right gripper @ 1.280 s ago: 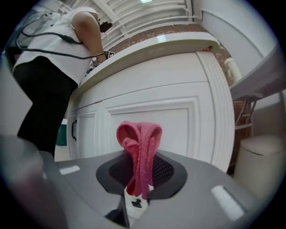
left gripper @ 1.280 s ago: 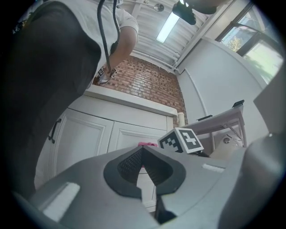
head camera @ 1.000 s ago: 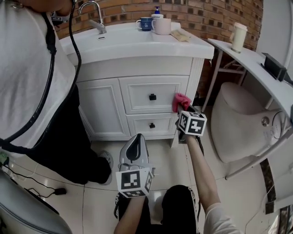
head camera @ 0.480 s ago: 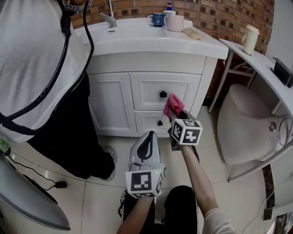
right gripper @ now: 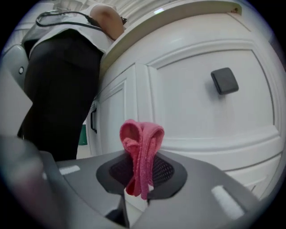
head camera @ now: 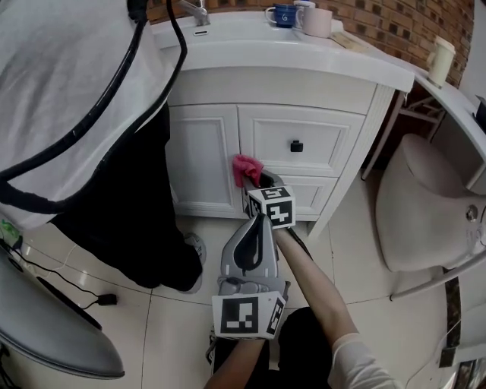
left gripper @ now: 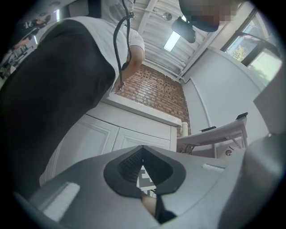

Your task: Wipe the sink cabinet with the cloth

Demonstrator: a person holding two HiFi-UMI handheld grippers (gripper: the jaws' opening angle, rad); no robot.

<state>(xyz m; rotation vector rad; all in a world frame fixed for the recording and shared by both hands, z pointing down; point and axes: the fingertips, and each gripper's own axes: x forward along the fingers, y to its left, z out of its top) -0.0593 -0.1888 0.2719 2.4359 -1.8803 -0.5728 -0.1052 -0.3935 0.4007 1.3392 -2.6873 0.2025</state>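
The white sink cabinet (head camera: 205, 152) fills the upper middle of the head view, with a door on the left and two drawers with black knobs (head camera: 296, 146) on the right. My right gripper (head camera: 254, 179) is shut on a pink cloth (head camera: 247, 169), and holds it up to the strip between the door and the drawers. In the right gripper view the cloth (right gripper: 141, 147) stands bunched between the jaws, in front of the cabinet (right gripper: 187, 120). My left gripper (head camera: 258, 222) hangs lower, just behind the right one, shut and empty. The left gripper view looks up at the cabinet (left gripper: 134, 134).
A person (head camera: 76, 114) in a white shirt and dark trousers stands close against the cabinet's left side. A faucet (head camera: 194, 11) and two cups (head camera: 317, 21) are on the counter. A white shelf with a cup (head camera: 439, 61) and a white rounded fixture (head camera: 425, 205) stand at the right. A cable (head camera: 76, 292) lies on the tile floor.
My right gripper has carried the pink cloth leftward across the drawer fronts, from the cabinet's right edge to the strip beside the door. The left gripper stayed low and shut.
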